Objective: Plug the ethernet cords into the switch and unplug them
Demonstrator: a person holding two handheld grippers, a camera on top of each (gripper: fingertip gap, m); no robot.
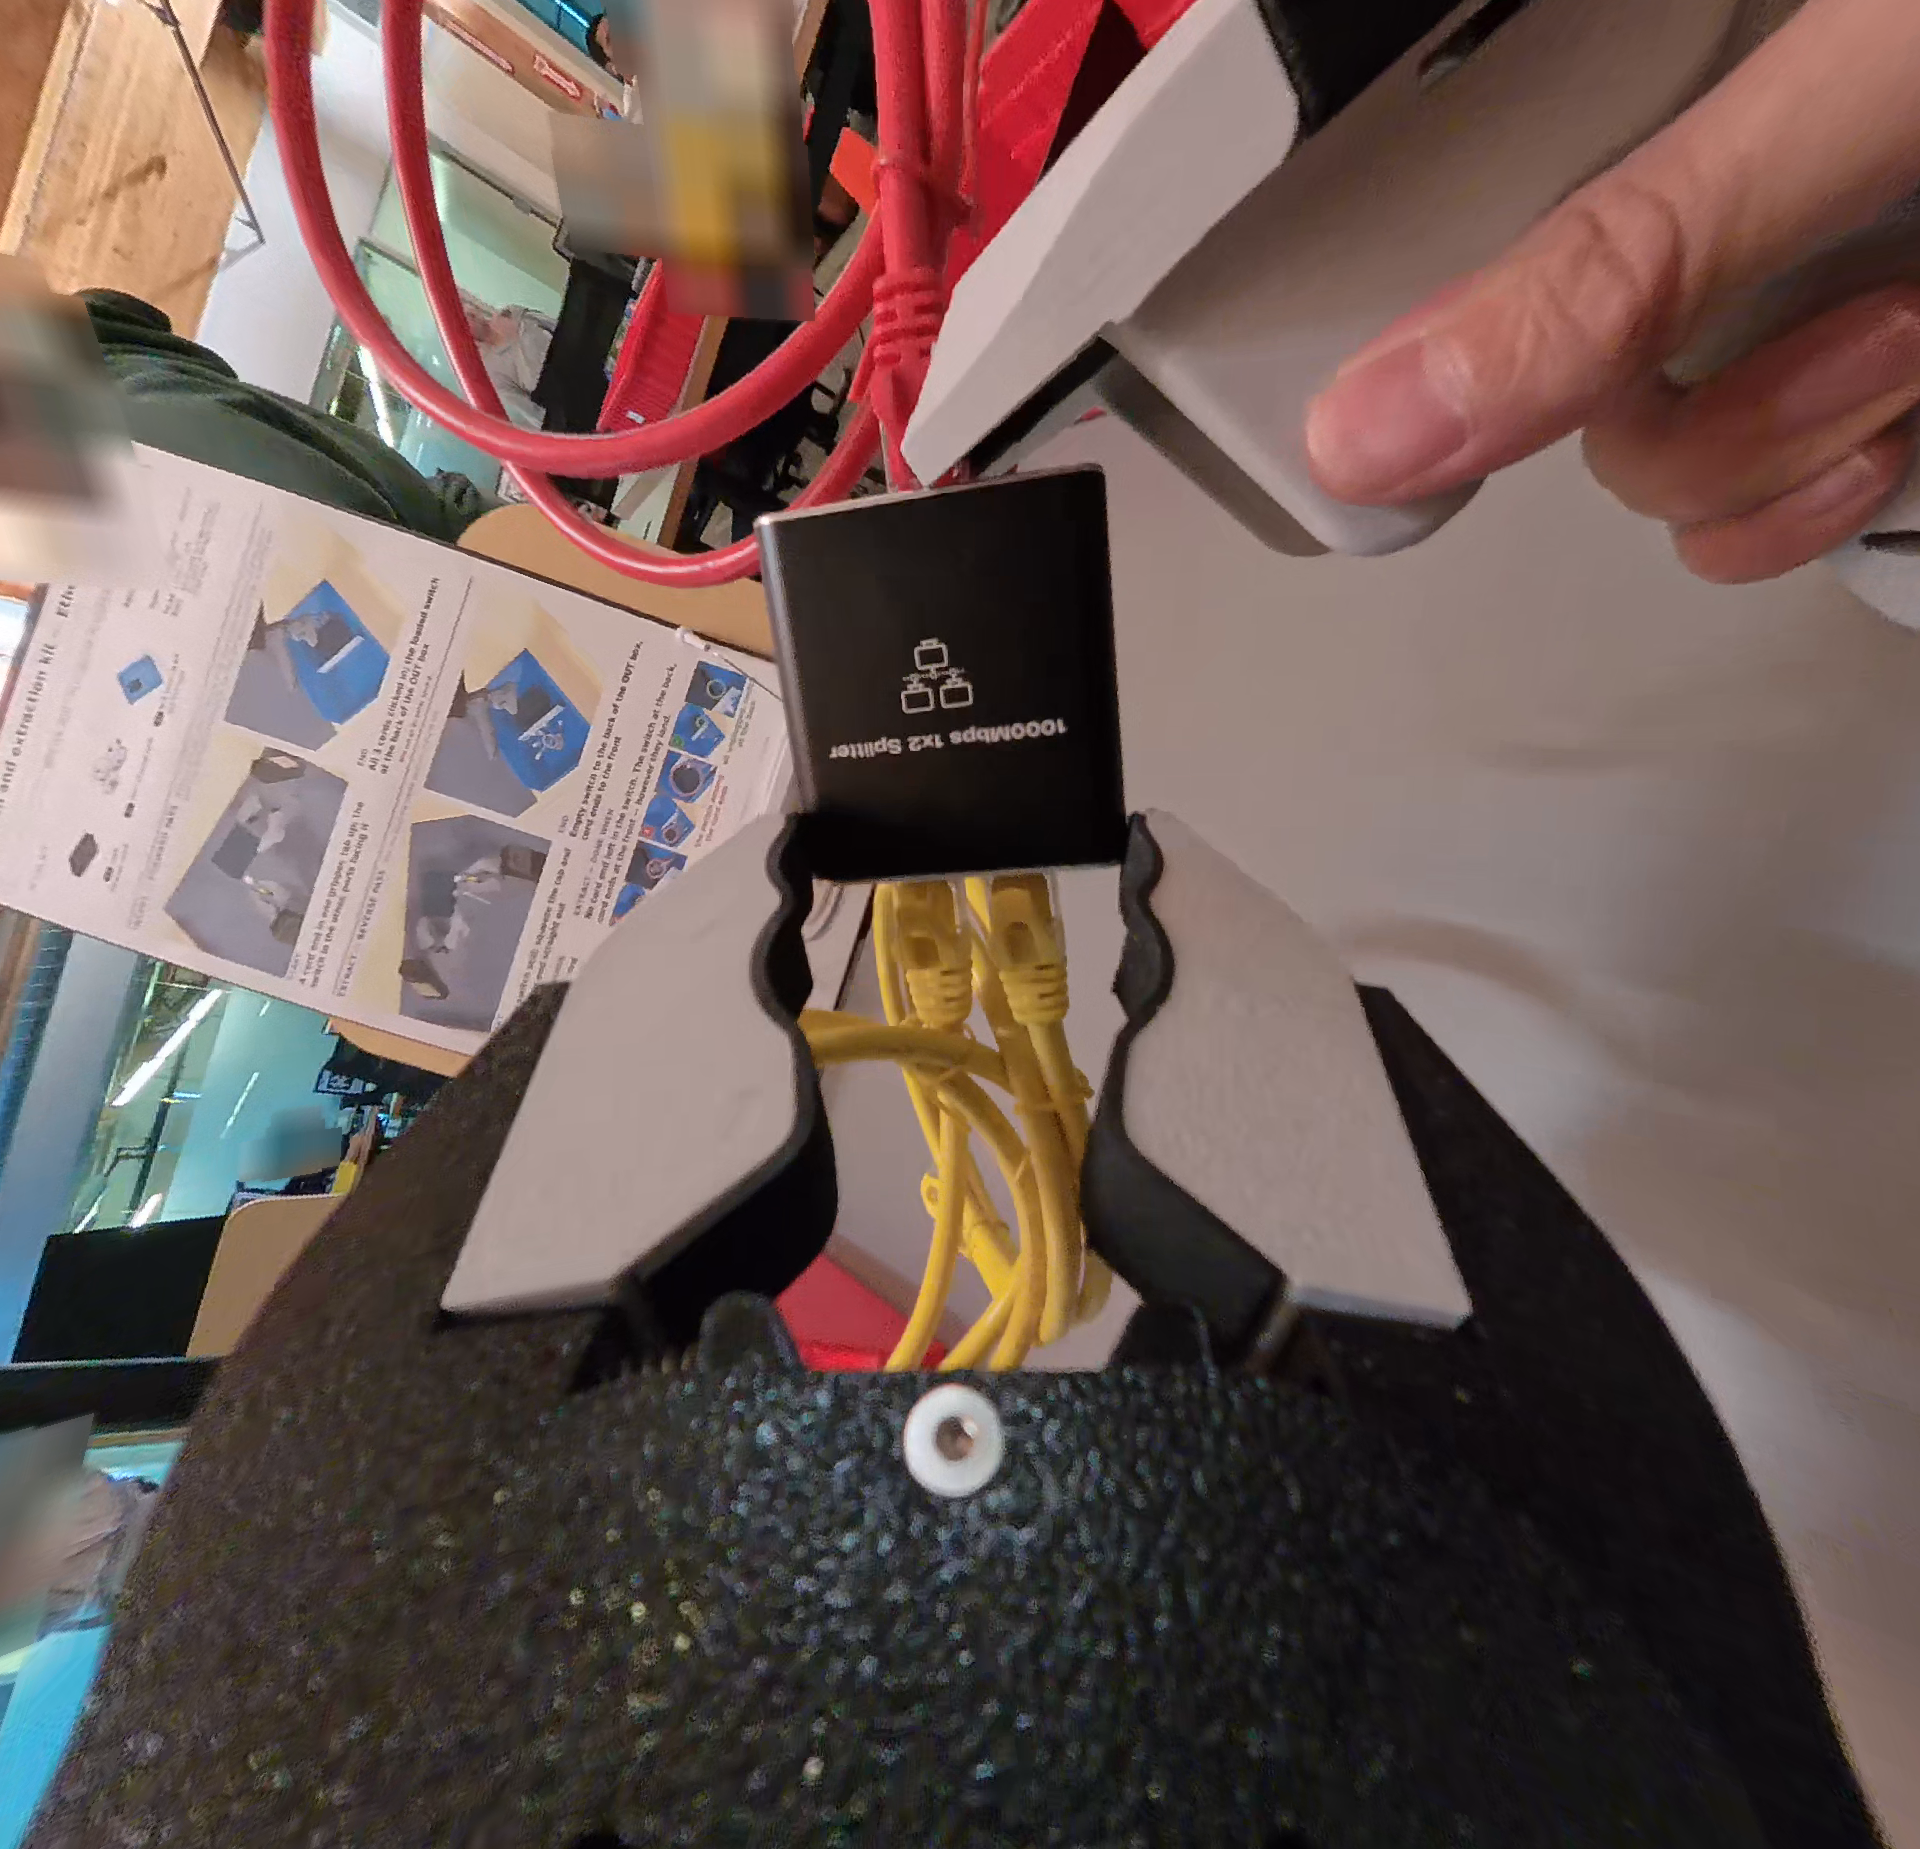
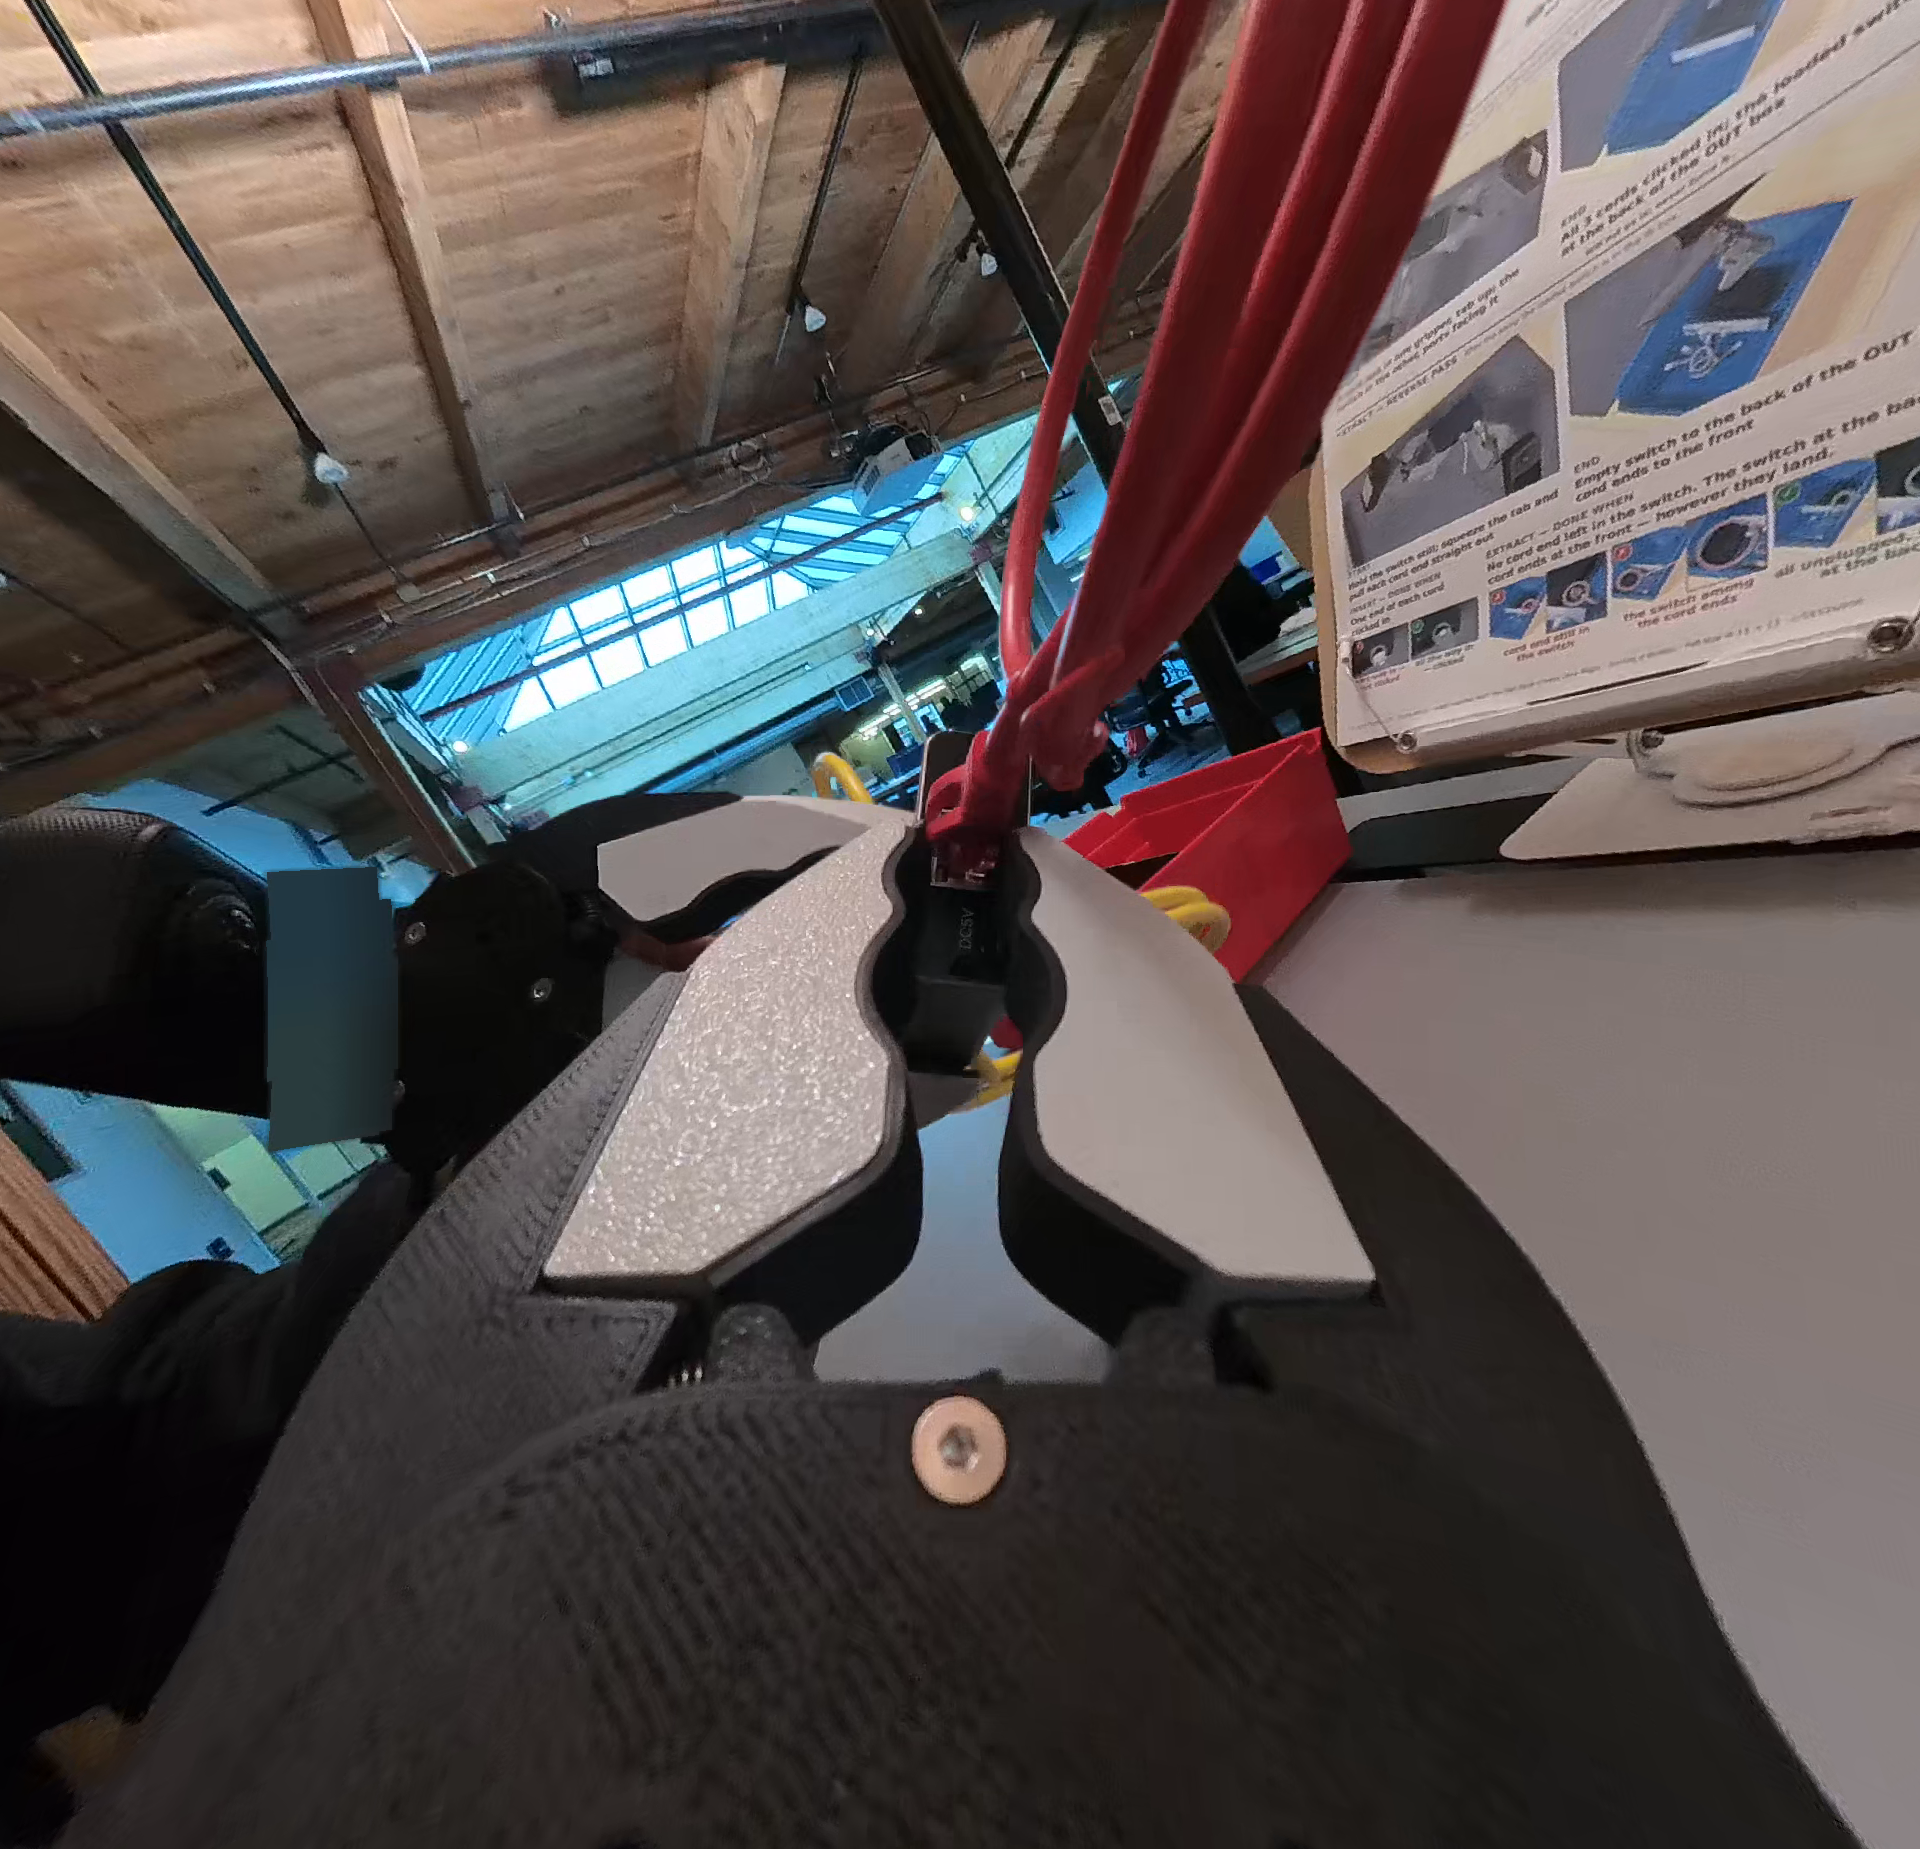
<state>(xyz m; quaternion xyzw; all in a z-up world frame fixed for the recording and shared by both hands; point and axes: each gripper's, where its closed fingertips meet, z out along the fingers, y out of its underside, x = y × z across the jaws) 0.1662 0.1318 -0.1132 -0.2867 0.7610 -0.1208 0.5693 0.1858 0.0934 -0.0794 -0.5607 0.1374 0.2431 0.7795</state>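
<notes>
My left gripper [image 1: 961, 843] is shut on the near end of the black switch [image 1: 945, 656] and holds it above the white table. Two yellow cords [image 1: 1023, 968] are plugged into its near side and hang between my fingers. A red cord [image 1: 904, 324] enters the switch's far side. My right gripper [image 2: 964, 849] is shut at that far end, its tips pinching the red cord's plug [image 2: 961, 823]. In the right wrist view the switch [image 2: 951, 968] shows edge-on in the gap between the pads. The right gripper's white finger [image 1: 1091, 272] comes in from the upper right in the left wrist view.
A person's hand [image 1: 1610, 345] holds the right gripper. A printed instruction sheet [image 1: 364, 760] on a board stands at the table's edge, and it also shows in the right wrist view [image 2: 1662, 397]. A red bin [image 2: 1226, 854] sits behind the switch on the white table [image 2: 1558, 1176]. Spacing between my two grippers at the tips: around 5 centimeters.
</notes>
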